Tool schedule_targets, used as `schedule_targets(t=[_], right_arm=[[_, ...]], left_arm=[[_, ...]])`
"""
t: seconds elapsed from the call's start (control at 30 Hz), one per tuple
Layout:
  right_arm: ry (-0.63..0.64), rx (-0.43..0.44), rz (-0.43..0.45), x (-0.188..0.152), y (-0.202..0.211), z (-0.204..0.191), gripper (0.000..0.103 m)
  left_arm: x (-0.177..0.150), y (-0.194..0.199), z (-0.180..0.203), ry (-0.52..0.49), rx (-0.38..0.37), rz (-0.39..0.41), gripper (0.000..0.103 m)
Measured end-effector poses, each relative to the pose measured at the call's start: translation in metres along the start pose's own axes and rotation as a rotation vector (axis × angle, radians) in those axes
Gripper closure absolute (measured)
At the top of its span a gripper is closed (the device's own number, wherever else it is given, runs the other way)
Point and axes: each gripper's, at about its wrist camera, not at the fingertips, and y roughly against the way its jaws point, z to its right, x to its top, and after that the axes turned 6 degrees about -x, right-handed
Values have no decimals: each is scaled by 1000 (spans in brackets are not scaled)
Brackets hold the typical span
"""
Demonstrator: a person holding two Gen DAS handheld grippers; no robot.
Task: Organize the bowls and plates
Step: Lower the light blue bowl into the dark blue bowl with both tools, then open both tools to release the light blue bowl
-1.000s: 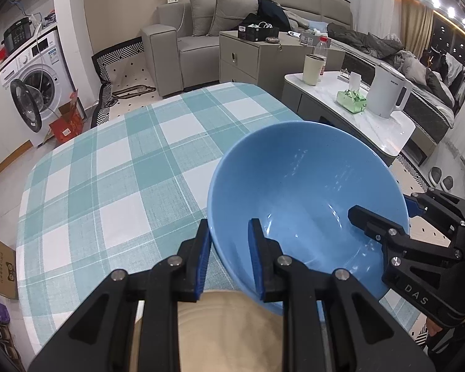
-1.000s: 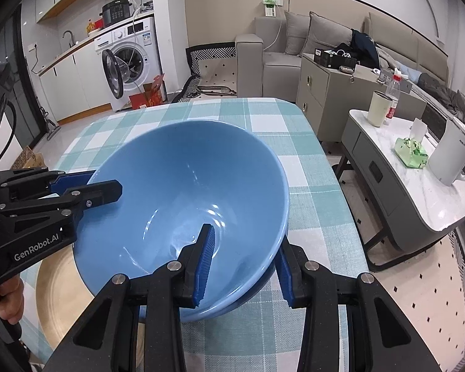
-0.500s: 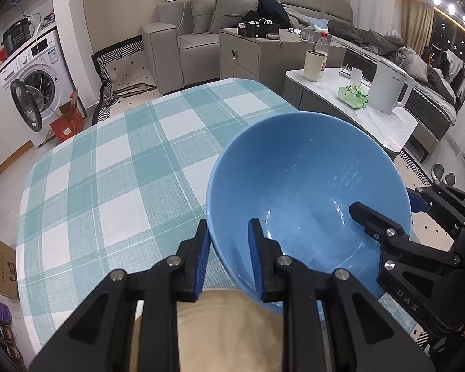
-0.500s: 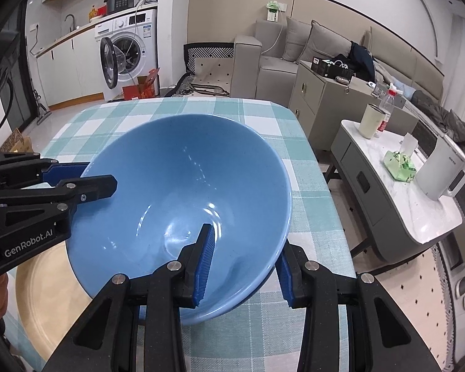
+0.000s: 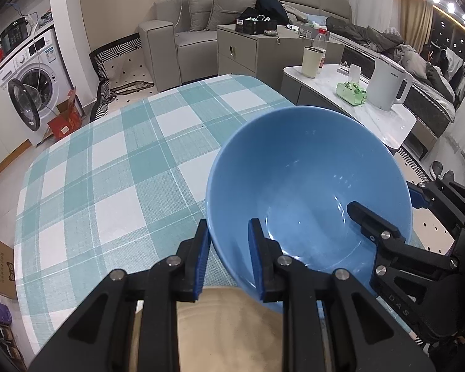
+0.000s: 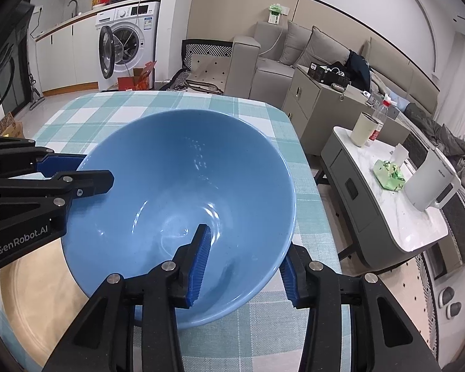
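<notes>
A big blue bowl (image 5: 310, 186) hangs tilted above a beige plate (image 5: 226, 325) on the checked table. My left gripper (image 5: 229, 226) is shut on the bowl's near-left rim, one pad inside and one outside. My right gripper (image 6: 245, 266) straddles the opposite rim (image 6: 272, 263). Its jaws are opening and the inner pad (image 6: 200, 263) stands a little off the bowl's wall. Each view shows the other gripper too: the right gripper (image 5: 384, 200) and the left gripper (image 6: 90, 169). In the right wrist view the beige plate (image 6: 40, 294) lies under the bowl (image 6: 183, 186) at the lower left.
The teal and white checked table (image 5: 108, 170) stretches away beyond the bowl. Right of it stands a low marble side table (image 6: 418, 223) with a white kettle (image 6: 431, 183), a cup and a tissue pack. A sofa, a cabinet and a washing machine stand farther back.
The right gripper has rolled a little and its jaws have spread slightly around the bowl's rim. The left gripper and the bowl have stayed put.
</notes>
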Motion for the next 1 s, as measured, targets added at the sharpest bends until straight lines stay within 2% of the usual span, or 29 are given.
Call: schedule_targets(t=[0.27, 0.43, 0.63, 0.83, 0.9, 0.97, 1.0], right_arm=[[24, -4, 5, -1, -1, 0, 56], [-26, 62, -3, 0, -2, 12, 52], [-50, 82, 5, 3, -1, 20, 52], [-39, 87, 8, 4, -2, 18, 47], [-45, 96, 11, 4, -2, 21, 40], [-53, 113, 17, 3, -1, 24, 29], [-59, 120, 20, 2, -1, 26, 27]], left_arm=[[0, 1, 1, 4, -5, 1, 81], [-1, 2, -1, 15, -23, 0, 81], [-2, 3, -2, 16, -30, 3, 78], [-4, 4, 0, -4, -18, 4, 77], [-5, 6, 0, -8, -22, 8, 72], [-6, 11, 2, -24, -13, 25, 52], [-7, 14, 3, -32, -9, 35, 49]])
